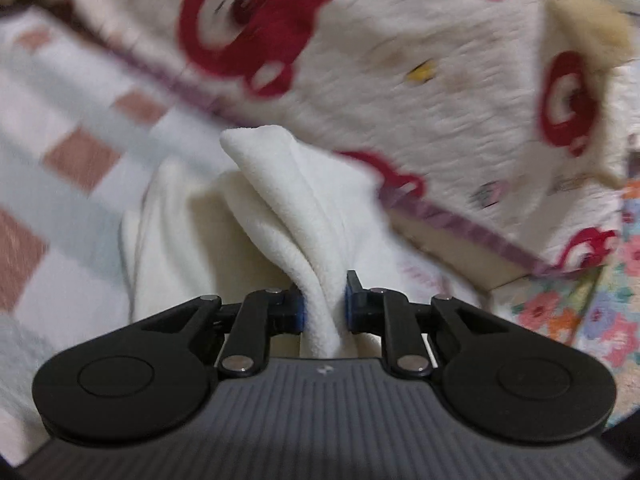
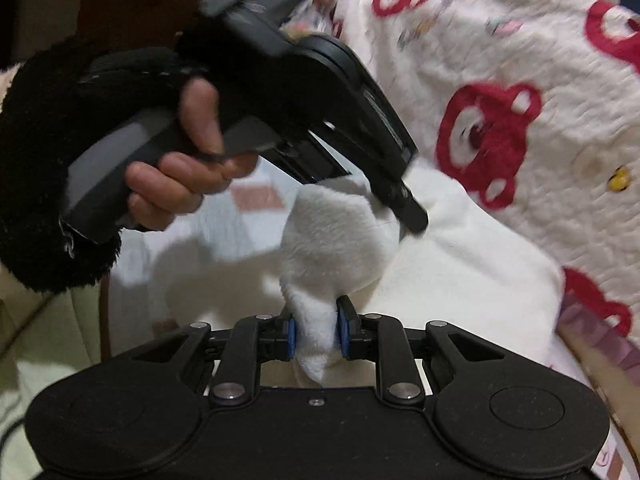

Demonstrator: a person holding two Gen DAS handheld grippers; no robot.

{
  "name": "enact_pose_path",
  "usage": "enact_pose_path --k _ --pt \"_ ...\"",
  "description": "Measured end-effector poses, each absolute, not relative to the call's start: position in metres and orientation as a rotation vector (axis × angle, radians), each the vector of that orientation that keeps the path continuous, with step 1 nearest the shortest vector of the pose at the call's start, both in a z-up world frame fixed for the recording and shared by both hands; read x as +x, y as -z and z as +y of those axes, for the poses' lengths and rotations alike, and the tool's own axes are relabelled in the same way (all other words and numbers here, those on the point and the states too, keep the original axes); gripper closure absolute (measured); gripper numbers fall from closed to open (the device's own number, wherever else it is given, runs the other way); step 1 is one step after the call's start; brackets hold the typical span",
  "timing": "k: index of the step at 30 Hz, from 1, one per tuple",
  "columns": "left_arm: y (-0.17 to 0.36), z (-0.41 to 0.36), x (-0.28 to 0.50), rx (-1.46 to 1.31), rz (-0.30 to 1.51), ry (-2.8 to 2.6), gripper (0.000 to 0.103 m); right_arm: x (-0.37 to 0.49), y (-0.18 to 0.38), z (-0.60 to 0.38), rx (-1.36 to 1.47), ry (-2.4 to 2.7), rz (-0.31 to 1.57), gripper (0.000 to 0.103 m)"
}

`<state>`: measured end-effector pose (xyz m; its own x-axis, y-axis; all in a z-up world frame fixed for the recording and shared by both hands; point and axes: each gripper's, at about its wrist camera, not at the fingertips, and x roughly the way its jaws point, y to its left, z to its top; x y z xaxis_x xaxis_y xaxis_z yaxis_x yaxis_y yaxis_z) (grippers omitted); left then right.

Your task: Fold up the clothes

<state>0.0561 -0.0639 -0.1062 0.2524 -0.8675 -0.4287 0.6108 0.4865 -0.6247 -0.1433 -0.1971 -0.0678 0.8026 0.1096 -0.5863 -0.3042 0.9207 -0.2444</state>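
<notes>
We hold the white fleece garment in both claws at once, above a bed. Our left claw is closed down on a bunched ridge of it, the blue pads pressed into the pile with cloth spilling out on both sides. Our right claw is likewise pinched tight on a tuft, a small tongue of fleece poking back toward the camera.

In the right wrist view the left claw comes down from above, gripped by a hand in a black fuzzy sleeve, and bites the same cloth just beyond our right pinch. So the two grips sit close together on one short stretch of fabric, the left one farther out and higher, the right one nearer and lower. The cloth between them stands in a bunched hump, not taut.

The rest of the garment spreads away from the claws and lies on the bed, touching the white quilt with red bear faces on one side and the checked sheet on the other. Both views are motion-blurred, so we cannot make out which part of the garment we have, nor where its long axis runs.

We judge that any coming move turns on that short span: the claws are near enough to each other that the fabric has slack to draw apart.
</notes>
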Motion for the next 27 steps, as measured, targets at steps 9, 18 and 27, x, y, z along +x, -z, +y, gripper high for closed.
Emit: enact_pose_path --k 9,18,27 --pt "0.140 -0.064 0.074 -0.293 0.953 0.876 0.087 -0.203 0.106 -0.213 -0.573 -0.033 0.705 0.072" --pt "0.115 -0.058 0.066 -0.260 0.896 0.901 0.087 -0.214 0.096 -0.230 -0.534 0.091 0.690 0.053" --pt "0.102 -0.038 0.065 -0.285 0.846 0.965 0.088 -0.173 0.116 -0.315 0.217 0.156 0.737 0.046"
